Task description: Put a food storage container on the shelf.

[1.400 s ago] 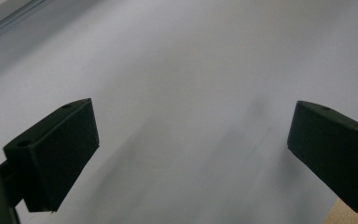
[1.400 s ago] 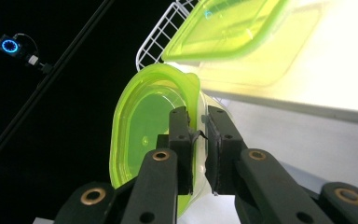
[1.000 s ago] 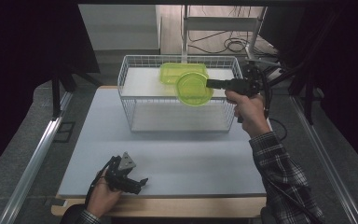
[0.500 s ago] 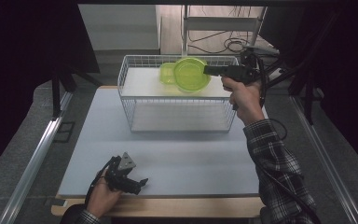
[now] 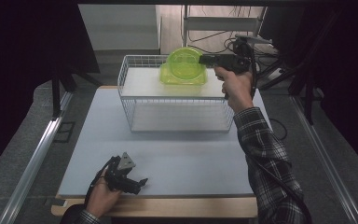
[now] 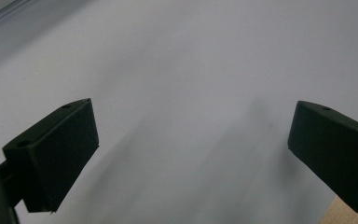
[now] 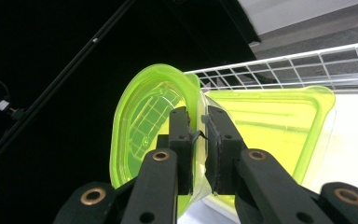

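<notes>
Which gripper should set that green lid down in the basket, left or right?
Right. The right gripper is already shut on the green lid, held above the wire basket beside the green container. The left gripper sits open at the table's near edge.

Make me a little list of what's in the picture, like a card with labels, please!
Table: white table top
Basket: white wire basket at the far side of the table
Green tub: lime green container in the basket
Green lid: round lime green lid, tilted on edge above the tub
Right gripper: right gripper, jaws pinching the lid's rim
Left gripper: left gripper, jaws apart, holding nothing, low at the table's near edge
</notes>
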The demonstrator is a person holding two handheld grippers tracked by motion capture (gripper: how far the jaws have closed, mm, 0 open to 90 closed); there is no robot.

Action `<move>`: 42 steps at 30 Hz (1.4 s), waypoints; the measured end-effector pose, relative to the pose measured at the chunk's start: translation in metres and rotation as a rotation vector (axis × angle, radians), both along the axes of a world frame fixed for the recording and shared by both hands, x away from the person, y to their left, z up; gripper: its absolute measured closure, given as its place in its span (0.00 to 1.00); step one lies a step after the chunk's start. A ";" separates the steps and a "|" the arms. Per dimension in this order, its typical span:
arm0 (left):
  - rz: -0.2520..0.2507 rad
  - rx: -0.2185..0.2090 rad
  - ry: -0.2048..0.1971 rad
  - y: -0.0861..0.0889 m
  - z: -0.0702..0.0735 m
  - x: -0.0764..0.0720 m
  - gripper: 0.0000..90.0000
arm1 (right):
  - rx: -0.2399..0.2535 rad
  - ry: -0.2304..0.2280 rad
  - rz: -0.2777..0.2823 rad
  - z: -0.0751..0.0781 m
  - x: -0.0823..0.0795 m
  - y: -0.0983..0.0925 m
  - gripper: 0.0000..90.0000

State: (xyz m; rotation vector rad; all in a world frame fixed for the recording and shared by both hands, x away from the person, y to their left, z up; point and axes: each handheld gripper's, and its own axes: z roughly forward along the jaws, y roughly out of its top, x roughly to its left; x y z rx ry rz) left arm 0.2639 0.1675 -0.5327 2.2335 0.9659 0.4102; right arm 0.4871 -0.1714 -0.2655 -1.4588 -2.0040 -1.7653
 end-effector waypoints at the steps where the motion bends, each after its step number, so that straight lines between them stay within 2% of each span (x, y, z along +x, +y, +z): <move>1: 0.000 0.000 0.000 0.000 0.000 0.000 0.02 | -0.003 0.000 -0.003 0.000 0.001 0.001 0.90; 8: -0.002 0.001 0.002 0.000 0.000 0.000 0.02 | -0.021 0.010 -0.035 -0.001 0.011 0.009 0.90; 13: -0.001 0.003 0.002 0.000 -0.001 0.000 0.02 | -0.050 0.009 -0.059 -0.001 0.012 0.013 0.89; 18: -0.001 0.003 0.005 0.000 -0.001 0.000 0.02 | -0.118 -0.015 -0.088 0.001 0.012 0.018 0.85; 20: -0.002 0.007 0.003 0.000 -0.001 0.000 0.02 | -0.137 -0.012 -0.098 0.000 0.013 0.020 0.82; 24: -0.003 0.007 0.004 0.000 -0.001 0.000 0.02 | -0.146 -0.014 -0.119 -0.003 0.015 0.021 0.81; 27: -0.004 0.008 0.005 0.000 -0.001 0.000 0.02 | -0.151 -0.015 -0.127 -0.004 0.017 0.021 0.76; 35: -0.004 0.006 0.005 0.000 -0.001 0.000 0.02 | -0.153 -0.043 -0.122 -0.001 0.015 0.019 0.64; 42: -0.005 0.006 0.003 -0.001 -0.001 0.000 0.02 | -0.167 -0.070 -0.085 0.000 0.008 0.012 0.53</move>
